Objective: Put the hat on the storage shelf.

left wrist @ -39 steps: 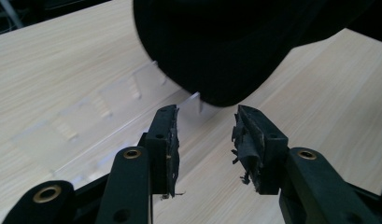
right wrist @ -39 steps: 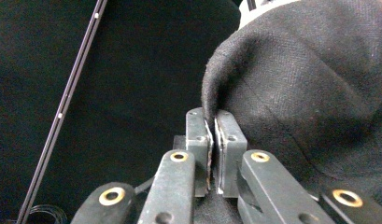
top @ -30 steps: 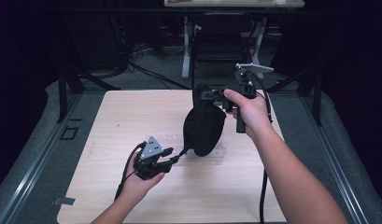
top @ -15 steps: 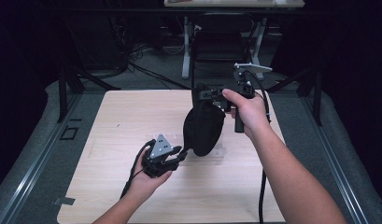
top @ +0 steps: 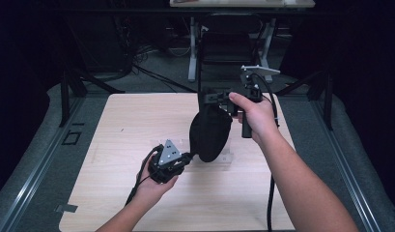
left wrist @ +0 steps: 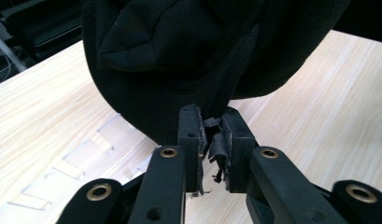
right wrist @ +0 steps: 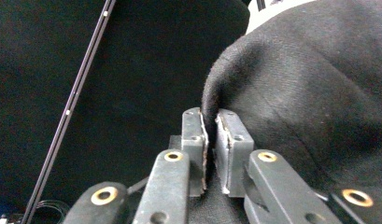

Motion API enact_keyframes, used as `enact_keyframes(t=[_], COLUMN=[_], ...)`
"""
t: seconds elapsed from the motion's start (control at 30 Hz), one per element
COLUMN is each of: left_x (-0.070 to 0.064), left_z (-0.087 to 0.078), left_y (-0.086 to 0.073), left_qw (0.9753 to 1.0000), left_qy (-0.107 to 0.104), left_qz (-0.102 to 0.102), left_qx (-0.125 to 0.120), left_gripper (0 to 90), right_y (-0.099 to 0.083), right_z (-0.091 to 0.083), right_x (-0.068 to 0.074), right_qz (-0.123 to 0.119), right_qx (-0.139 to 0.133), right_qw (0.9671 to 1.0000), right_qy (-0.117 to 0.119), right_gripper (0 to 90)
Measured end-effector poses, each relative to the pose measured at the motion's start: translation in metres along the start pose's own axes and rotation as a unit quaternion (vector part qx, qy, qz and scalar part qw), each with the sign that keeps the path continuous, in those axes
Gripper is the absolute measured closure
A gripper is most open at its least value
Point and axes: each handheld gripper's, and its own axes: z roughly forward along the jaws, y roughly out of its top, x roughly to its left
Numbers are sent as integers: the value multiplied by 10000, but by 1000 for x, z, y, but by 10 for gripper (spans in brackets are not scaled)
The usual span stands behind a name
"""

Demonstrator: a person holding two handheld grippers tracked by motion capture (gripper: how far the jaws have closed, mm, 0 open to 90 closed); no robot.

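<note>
On the pale wooden counter (top: 113, 145), toward the middle of its near half, the person's left hand (top: 154, 186) holds the left gripper (top: 188, 157), topped by its grey three-cornered plate, pointing to the right. In the left gripper view that gripper (left wrist: 211, 140) is clenched on a thin fold at the lower edge of the soft black fabric pouch (left wrist: 202, 56), with frayed bits of cloth showing between the pads. The black fabric pouch (top: 209, 133) hangs in the air above the centre of the counter, stretched between the two grippers, its lower tip just above the wood and beside some clear tape marks on the surface. At its upper end, nearer the far right part of the counter, the right gripper (top: 215, 99) is held raised in the person's right hand (top: 255, 116), pointing left. In the right gripper view this gripper (right wrist: 211, 135) is pinched tight on a ridge of the pouch (right wrist: 319, 93), which bulges away to the right.
</note>
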Motion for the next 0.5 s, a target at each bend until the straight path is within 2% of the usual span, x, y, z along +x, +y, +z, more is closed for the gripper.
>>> enact_keyframes(t=[0.5], left_x=[2], left_z=[-2], left_y=[-1], left_qw=[10000], left_qy=[71], left_qz=[67], left_qx=[-7], left_gripper=[826], right_y=[-6], right_z=[-14], right_x=[13], right_qz=[-266], right_qx=[-116], right_qw=[9995], right_qy=[119], right_gripper=[735])
